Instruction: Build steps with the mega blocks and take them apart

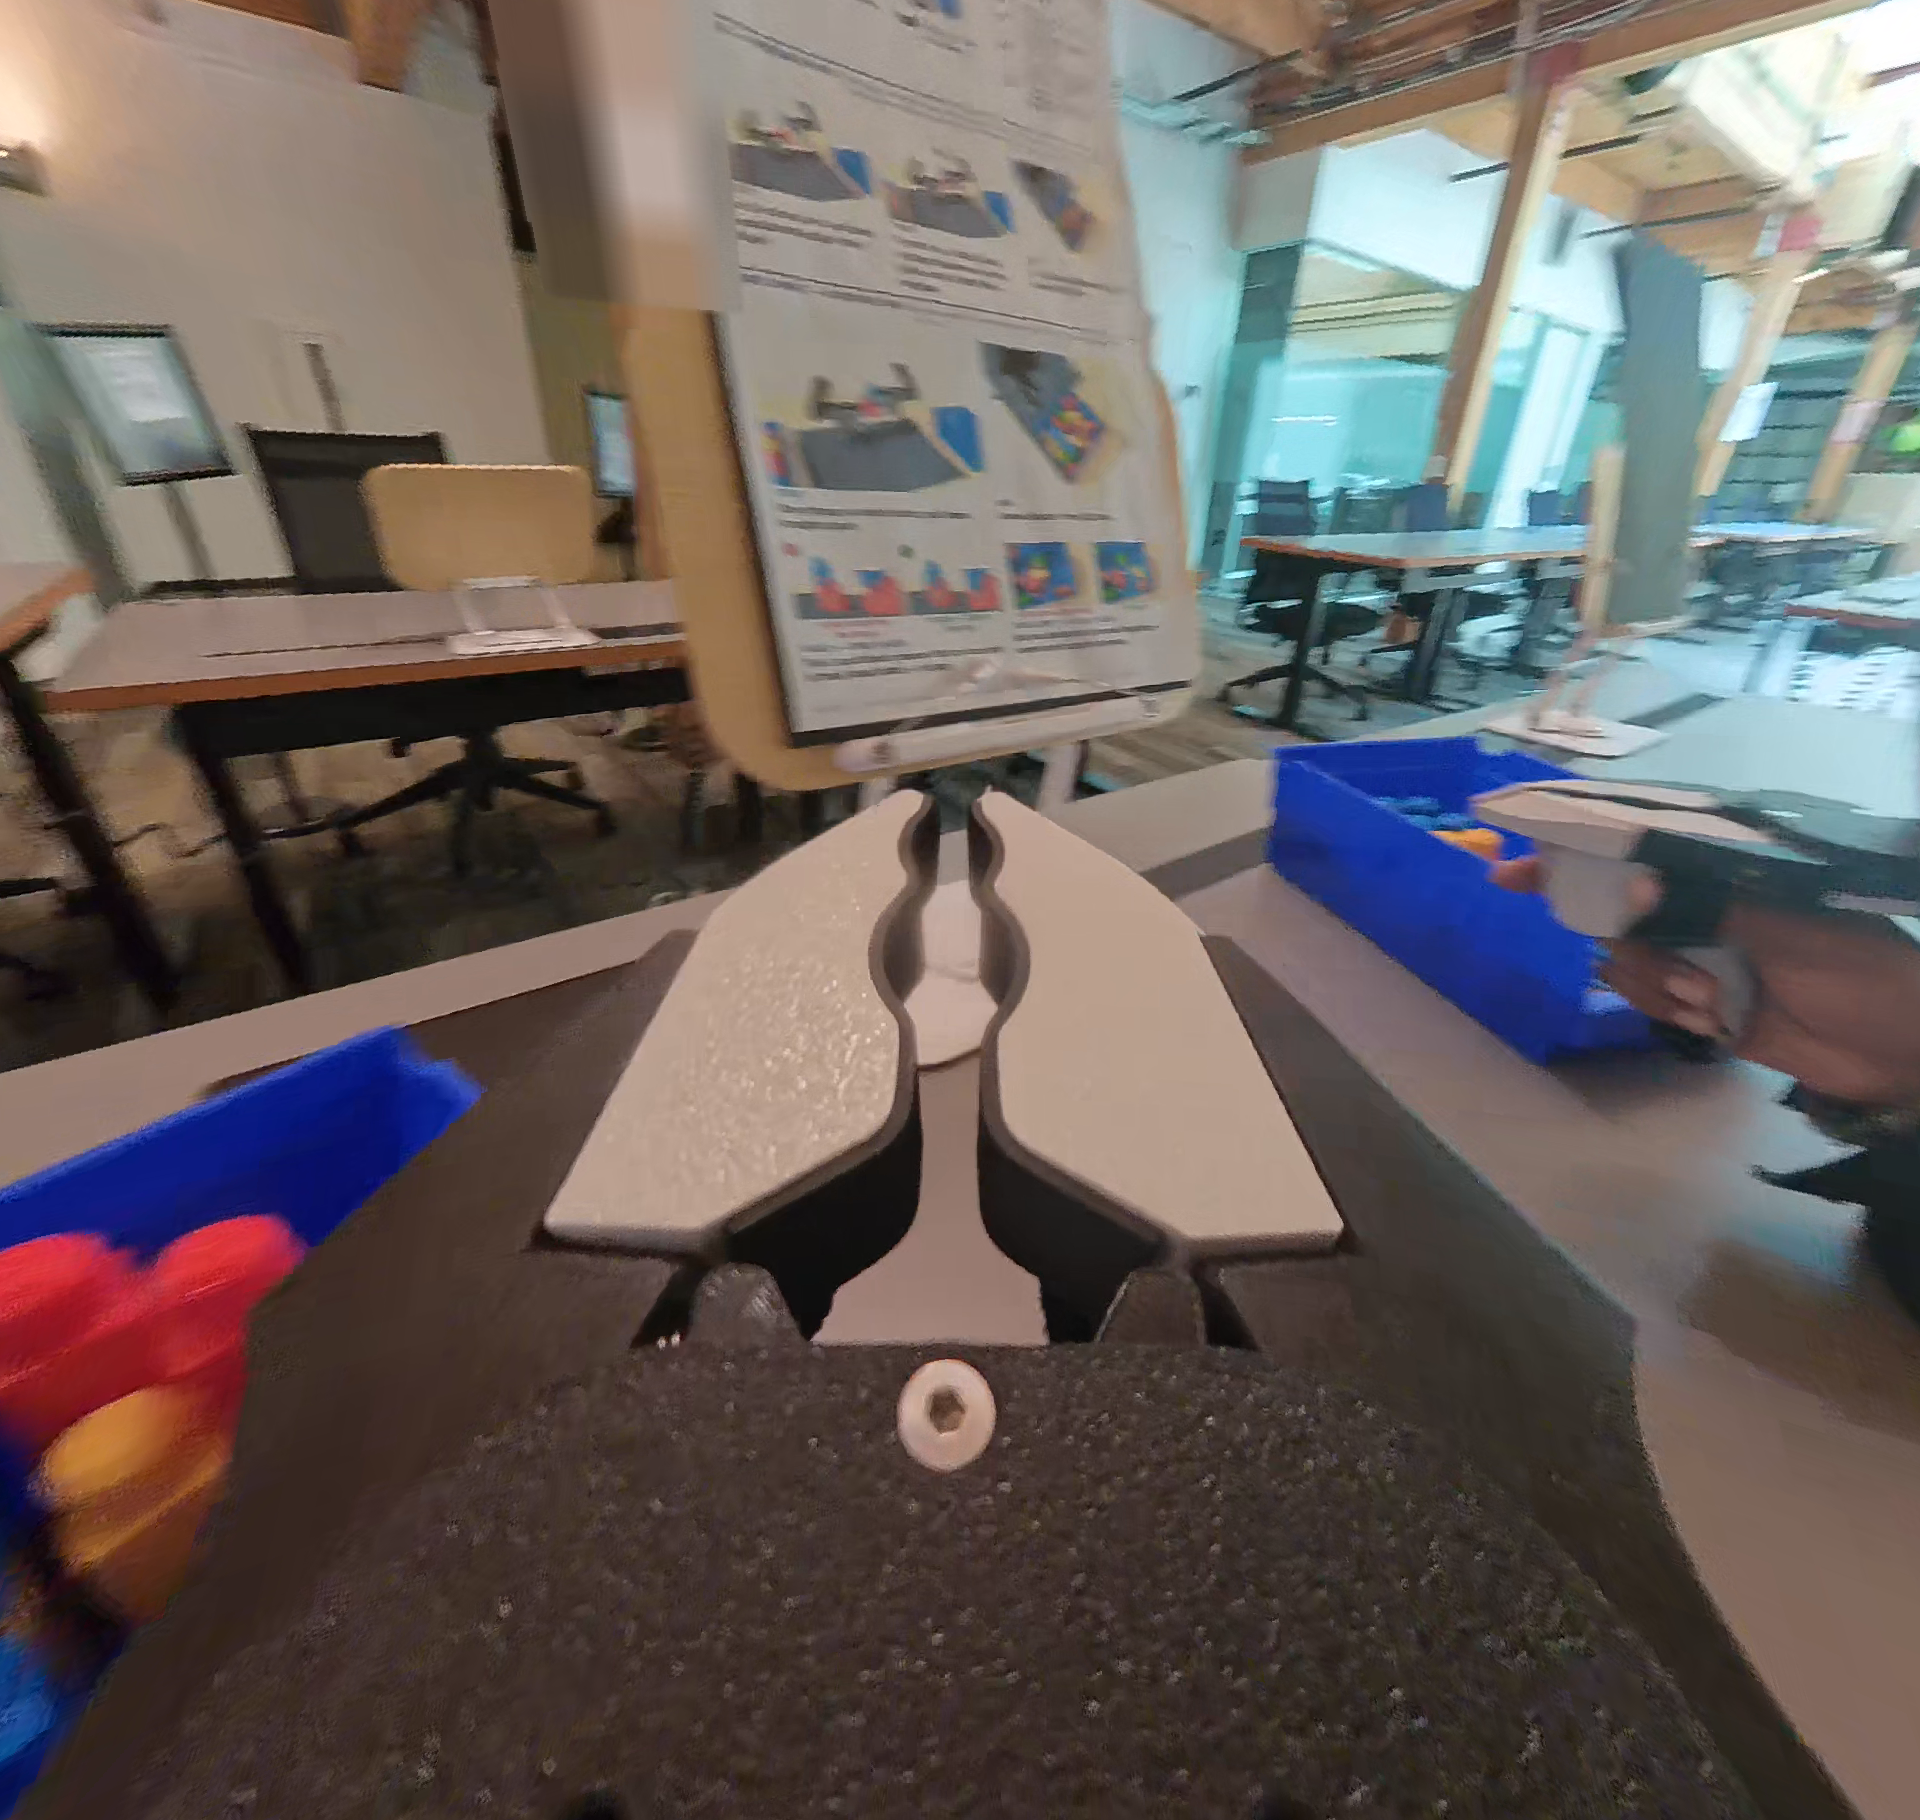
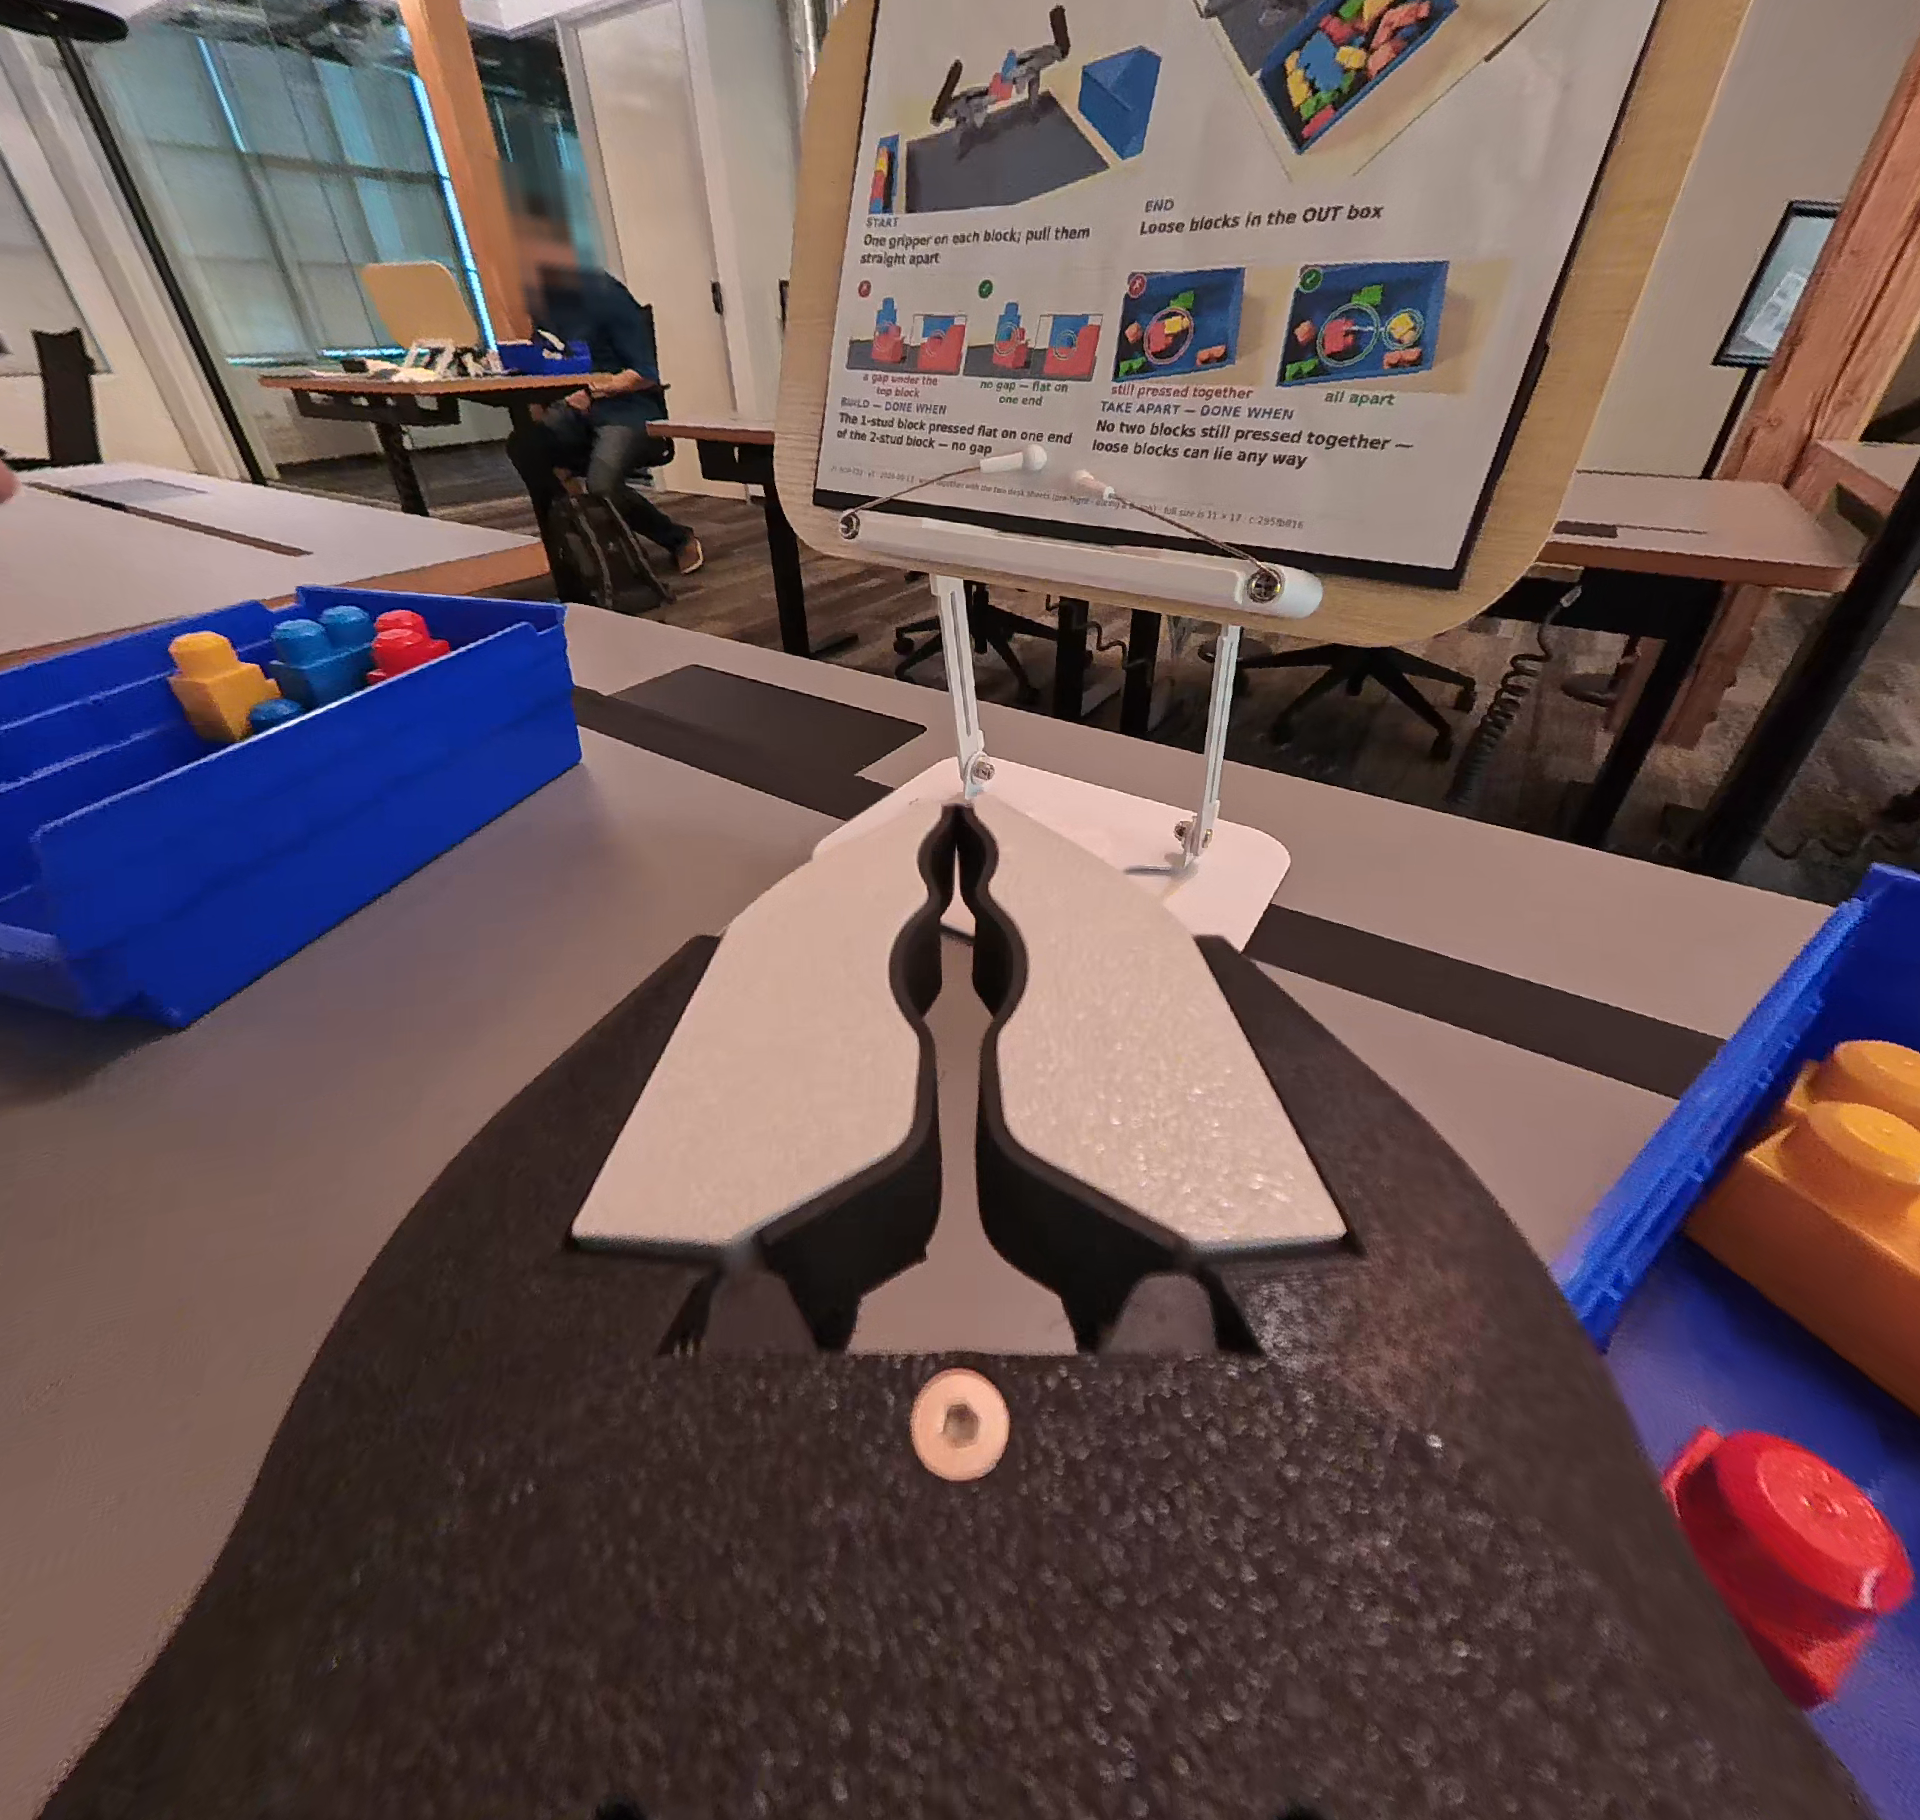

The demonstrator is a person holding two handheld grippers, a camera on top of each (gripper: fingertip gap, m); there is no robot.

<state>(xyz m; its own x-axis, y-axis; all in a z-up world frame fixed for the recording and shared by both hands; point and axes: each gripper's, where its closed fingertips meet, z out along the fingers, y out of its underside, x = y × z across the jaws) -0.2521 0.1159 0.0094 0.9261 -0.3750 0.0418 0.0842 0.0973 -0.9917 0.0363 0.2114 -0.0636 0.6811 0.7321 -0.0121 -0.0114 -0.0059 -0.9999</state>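
My left gripper point(image 1: 951, 806) is shut and empty, held above a black mat point(image 1: 1434, 1251). Beside it at lower left a blue bin point(image 1: 260, 1147) holds red blocks point(image 1: 135, 1303) and a yellow block point(image 1: 125, 1500), all blurred. My right gripper point(image 2: 961, 814) is shut and empty over the grey table. It also shows in the left wrist view point(image 1: 1496, 820), held by a hand over a second blue bin point(image 1: 1382, 866). In the right wrist view that bin point(image 2: 1714, 1095) holds an orange block point(image 2: 1849, 1178) and a red block point(image 2: 1787, 1562). The far bin point(image 2: 312, 835) holds yellow point(image 2: 213, 684), blue point(image 2: 322, 653) and red point(image 2: 405, 643) blocks.
An instruction board on a white stand point(image 2: 1195, 212) rises at the table's far edge, straight ahead of both grippers; its base plate point(image 2: 1216, 866) lies on the table. A person point(image 2: 592, 368) sits at a desk far behind. Office desks and chairs fill the background.
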